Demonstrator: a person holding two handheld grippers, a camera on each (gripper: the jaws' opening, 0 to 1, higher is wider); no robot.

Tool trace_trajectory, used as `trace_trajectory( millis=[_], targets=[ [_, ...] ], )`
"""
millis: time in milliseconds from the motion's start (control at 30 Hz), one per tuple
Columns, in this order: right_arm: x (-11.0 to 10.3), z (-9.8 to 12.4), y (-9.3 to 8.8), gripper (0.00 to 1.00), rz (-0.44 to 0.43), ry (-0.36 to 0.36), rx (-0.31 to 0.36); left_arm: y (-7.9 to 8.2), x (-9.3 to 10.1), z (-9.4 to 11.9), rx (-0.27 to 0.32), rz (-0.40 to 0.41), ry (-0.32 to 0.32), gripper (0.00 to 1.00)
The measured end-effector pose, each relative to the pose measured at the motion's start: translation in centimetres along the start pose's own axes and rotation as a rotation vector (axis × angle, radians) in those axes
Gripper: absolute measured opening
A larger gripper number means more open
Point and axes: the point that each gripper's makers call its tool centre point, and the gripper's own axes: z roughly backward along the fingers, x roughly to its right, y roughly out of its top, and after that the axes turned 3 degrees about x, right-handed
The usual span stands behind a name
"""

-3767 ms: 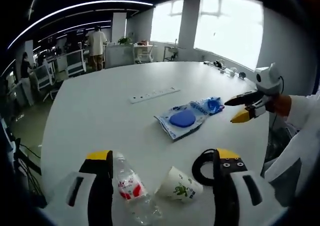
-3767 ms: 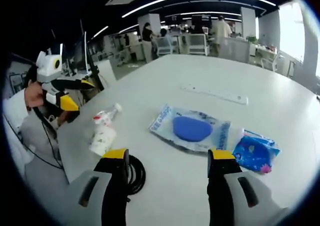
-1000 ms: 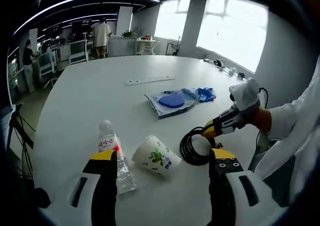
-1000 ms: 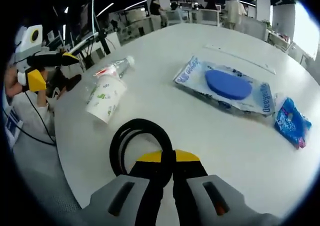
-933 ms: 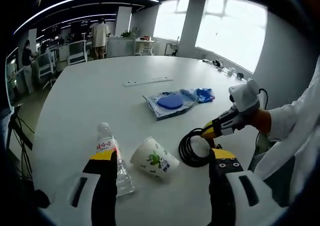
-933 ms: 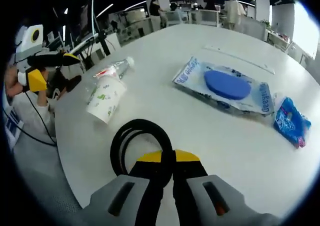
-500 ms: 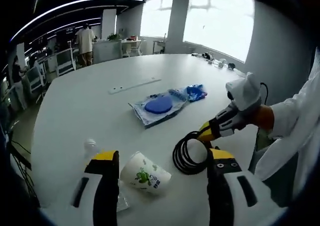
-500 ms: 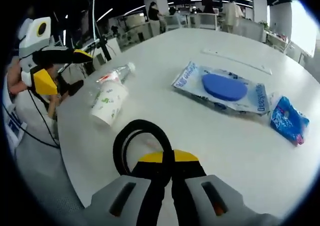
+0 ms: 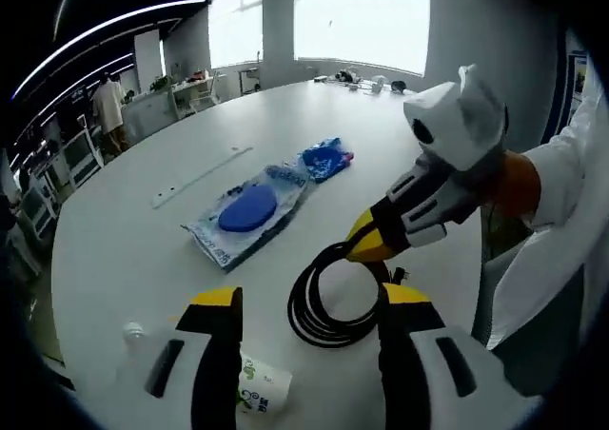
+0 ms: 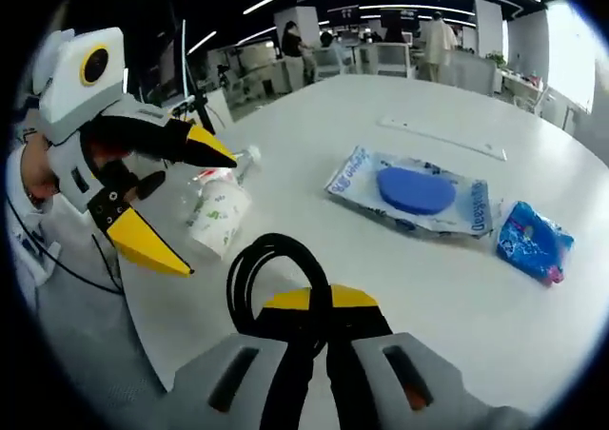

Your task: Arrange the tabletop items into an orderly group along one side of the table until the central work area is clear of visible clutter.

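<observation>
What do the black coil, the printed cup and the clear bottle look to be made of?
The black coil, pinched by the right hand-held gripper, looks like rubber-sheathed cable: matte, flexible loops. The printed cup seems paper: opaque white with a green print. The clear bottle looks like thin plastic, see-through with a white cap.

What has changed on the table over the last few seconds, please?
The right gripper, open and clear of the table before, has come down and shut on the black cable coil. The left gripper has swung in close beside it, open. The paper cup, bottle and blue packets lie unmoved.
</observation>
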Motion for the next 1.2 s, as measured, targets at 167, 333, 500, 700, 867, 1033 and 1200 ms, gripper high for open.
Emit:
trace_trajectory(
  millis=[167,333,500,700,867,1033,1200],
  targets=[
    [0.3,1.3,1.2,0.00,-0.015,-0.010,0.045,0.4,0.2,-1.4,-0.012,-0.028,-0.003,0.45],
    [0.7,2.8,2.2,0.00,-0.035,-0.019,0.091,0.9,0.7,-2.3,-0.020,-0.057,-0.019,0.42],
    [1.3,3.6,2.2,0.00,-0.052,-0.031,0.112,1.7,1.2,-2.9,-0.014,-0.077,-0.031,0.30],
    [2.6,4.8,1.7,0.00,-0.087,-0.052,0.128,2.4,2.0,-4.1,-0.030,-0.119,-0.045,0.22],
    [3.7,6.0,1.3,0.00,-0.103,-0.067,0.136,3.2,3.0,-5.2,-0.037,-0.147,-0.061,0.19],
    [5.3,7.4,0.8,0.00,-0.120,-0.085,0.146,4.9,4.0,-6.7,-0.030,-0.161,-0.089,0.13],
    [7.3,8.9,0.5,0.00,-0.133,-0.114,0.158,6.8,5.1,-8.4,-0.039,-0.200,-0.116,0.12]
  ],
)
